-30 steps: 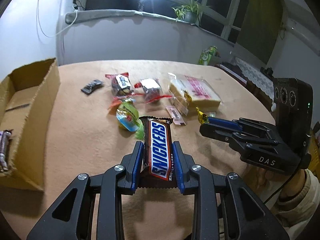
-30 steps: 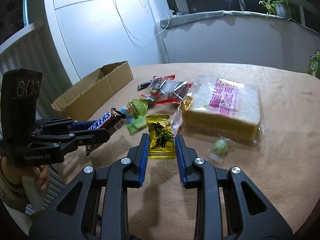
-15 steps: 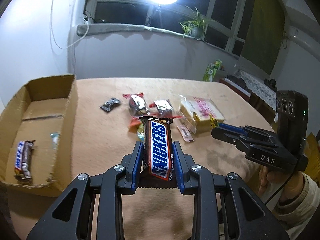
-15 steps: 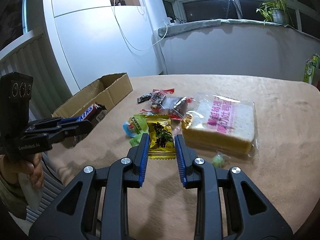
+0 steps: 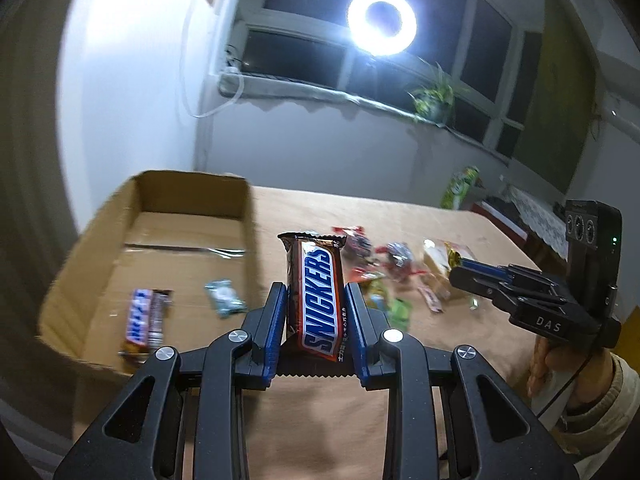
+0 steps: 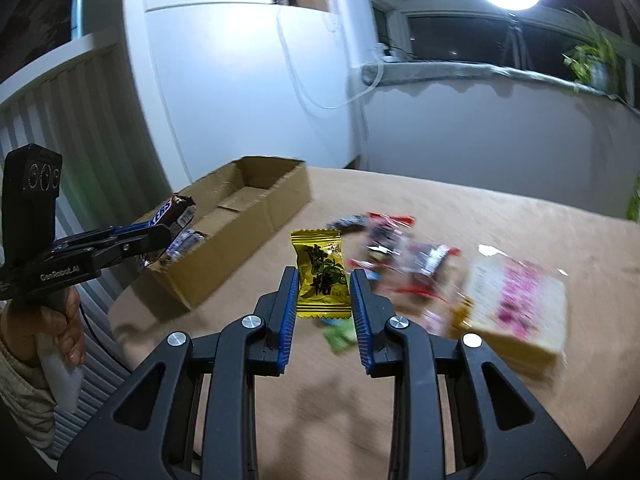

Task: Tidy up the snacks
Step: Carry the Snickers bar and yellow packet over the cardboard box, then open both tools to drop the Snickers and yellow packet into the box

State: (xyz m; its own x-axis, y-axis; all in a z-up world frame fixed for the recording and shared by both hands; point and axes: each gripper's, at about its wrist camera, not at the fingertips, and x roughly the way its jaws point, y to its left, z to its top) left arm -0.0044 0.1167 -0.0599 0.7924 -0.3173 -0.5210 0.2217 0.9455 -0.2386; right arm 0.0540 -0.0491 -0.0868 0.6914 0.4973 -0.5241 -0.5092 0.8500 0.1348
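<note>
My left gripper (image 5: 316, 300) is shut on a brown Snickers bar (image 5: 316, 296) and holds it in the air by the near right corner of the open cardboard box (image 5: 188, 184). The box holds another chocolate bar (image 5: 144, 316) and a pale green candy (image 5: 224, 296). My right gripper (image 6: 324, 292) is shut on a yellow candy packet (image 6: 322, 280) above the table. In the right wrist view the left gripper (image 6: 160, 236) hangs over the near end of the box (image 6: 240, 232).
Several loose snacks (image 6: 392, 248) lie in the middle of the tan table (image 6: 520, 400), with a bagged bread loaf (image 6: 516, 304) to their right. A green packet (image 5: 460, 188) stands at the table's far edge. A ring light (image 5: 382, 22) shines above the window.
Both grippers have risen and swung left toward the box with their snacks still held. The left gripper now hangs at the box's near end.
</note>
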